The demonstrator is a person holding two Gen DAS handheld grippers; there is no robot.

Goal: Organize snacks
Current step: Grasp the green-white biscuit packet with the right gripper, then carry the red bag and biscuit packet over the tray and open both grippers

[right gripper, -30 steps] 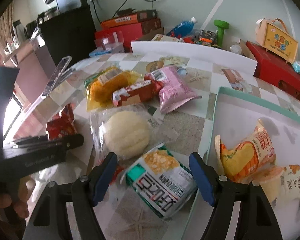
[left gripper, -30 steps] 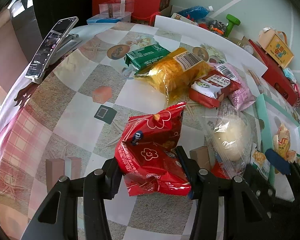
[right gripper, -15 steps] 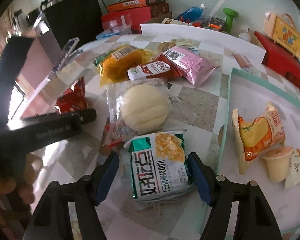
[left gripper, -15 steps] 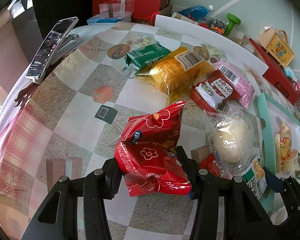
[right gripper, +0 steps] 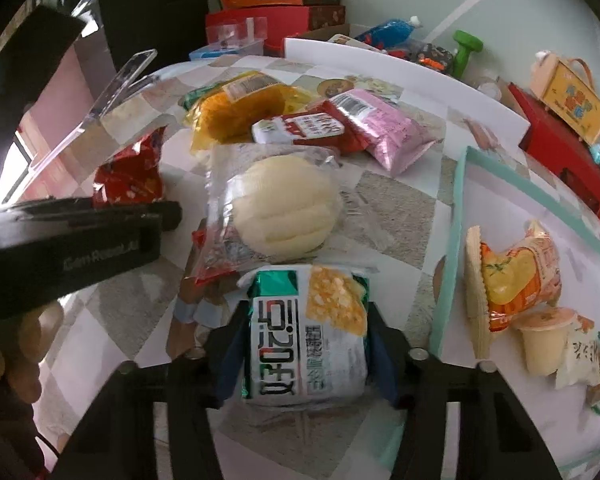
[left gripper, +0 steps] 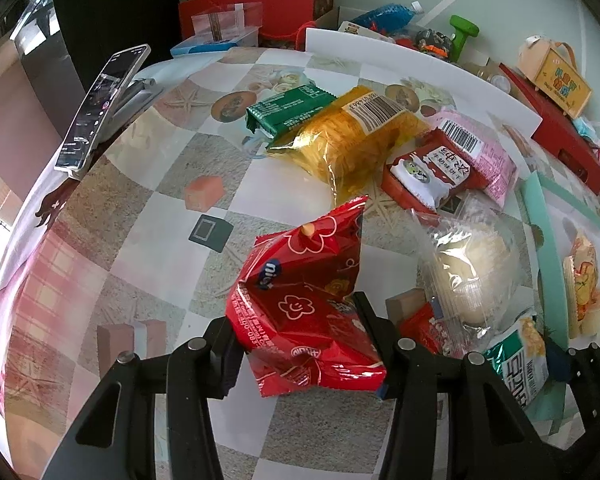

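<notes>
Left wrist view: a checked tablecloth (left gripper: 148,208) covers the table; boxes (left gripper: 260,4) stand at 12 o'clock, a phone (left gripper: 100,108) at 10. The left gripper (left gripper: 300,344) is clamped on a red bag (left gripper: 304,300). A yellow pack (left gripper: 348,136) lies at 1 o'clock.

Right wrist view: the right gripper (right gripper: 304,352) is closed around a green-white pack (right gripper: 304,340). A bun (right gripper: 280,208) lies at 12 o'clock, a tray (right gripper: 456,224) with snacks at 3, the left tool at 9.

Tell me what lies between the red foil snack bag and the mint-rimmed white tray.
In the left wrist view, between the red foil snack bag and the mint-rimmed white tray lies a clear-wrapped pale round bun.
</notes>
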